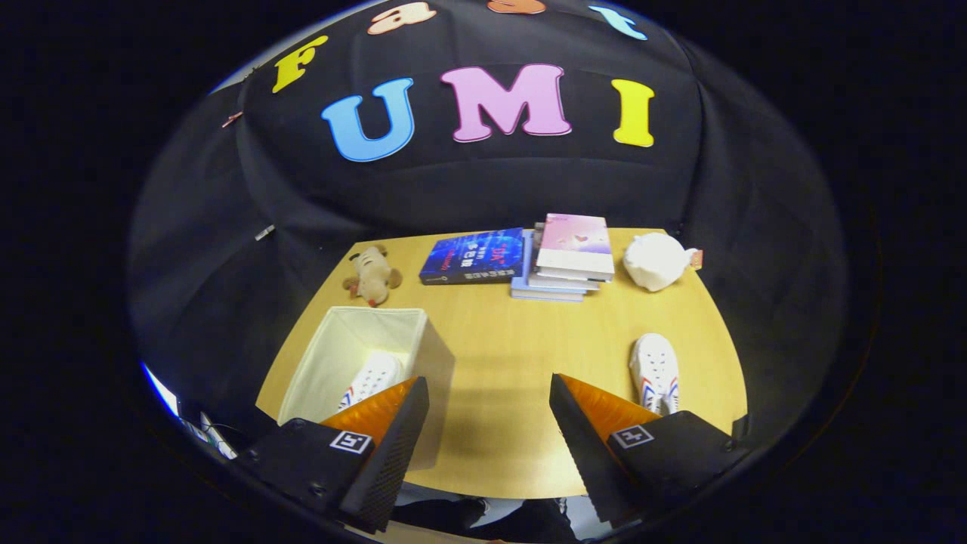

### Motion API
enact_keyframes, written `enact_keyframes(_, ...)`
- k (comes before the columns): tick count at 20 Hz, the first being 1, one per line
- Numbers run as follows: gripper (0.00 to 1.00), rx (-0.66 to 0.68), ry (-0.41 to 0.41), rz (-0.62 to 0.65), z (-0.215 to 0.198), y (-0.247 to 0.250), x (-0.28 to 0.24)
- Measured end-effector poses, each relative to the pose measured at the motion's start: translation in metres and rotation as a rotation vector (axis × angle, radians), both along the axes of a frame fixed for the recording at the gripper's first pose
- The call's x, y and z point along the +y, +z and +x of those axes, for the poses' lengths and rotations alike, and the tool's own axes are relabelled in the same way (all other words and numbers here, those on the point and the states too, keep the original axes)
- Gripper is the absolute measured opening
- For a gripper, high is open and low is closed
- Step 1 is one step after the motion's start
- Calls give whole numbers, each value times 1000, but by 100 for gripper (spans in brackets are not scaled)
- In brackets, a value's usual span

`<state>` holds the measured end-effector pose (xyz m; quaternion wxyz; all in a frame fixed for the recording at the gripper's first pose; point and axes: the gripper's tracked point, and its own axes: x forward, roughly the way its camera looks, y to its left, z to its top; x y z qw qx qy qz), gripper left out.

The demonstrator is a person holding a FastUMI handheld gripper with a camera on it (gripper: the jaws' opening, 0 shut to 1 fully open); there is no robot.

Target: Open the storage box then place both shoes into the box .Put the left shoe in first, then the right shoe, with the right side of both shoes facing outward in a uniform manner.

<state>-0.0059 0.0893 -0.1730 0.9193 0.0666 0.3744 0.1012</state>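
My gripper (489, 393) hung above the near edge of the wooden table (514, 355), its fingers spread wide apart and holding nothing. Black cloth walled the booth behind. The open storage box (344, 344) stood just ahead of my left finger, with one white shoe (372, 379) lying inside it. The other shoe (655, 372) lay on the table beside my right finger. At the far edge sat a plush dog (372, 276), a dark book (474, 257), a stack of books (568, 255) and a white plush (656, 261).
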Motion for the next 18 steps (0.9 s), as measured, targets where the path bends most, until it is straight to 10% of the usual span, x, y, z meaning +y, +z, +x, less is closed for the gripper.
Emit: enact_keyframes(18, 99, 235, -75, -111, 11, -170, -237)
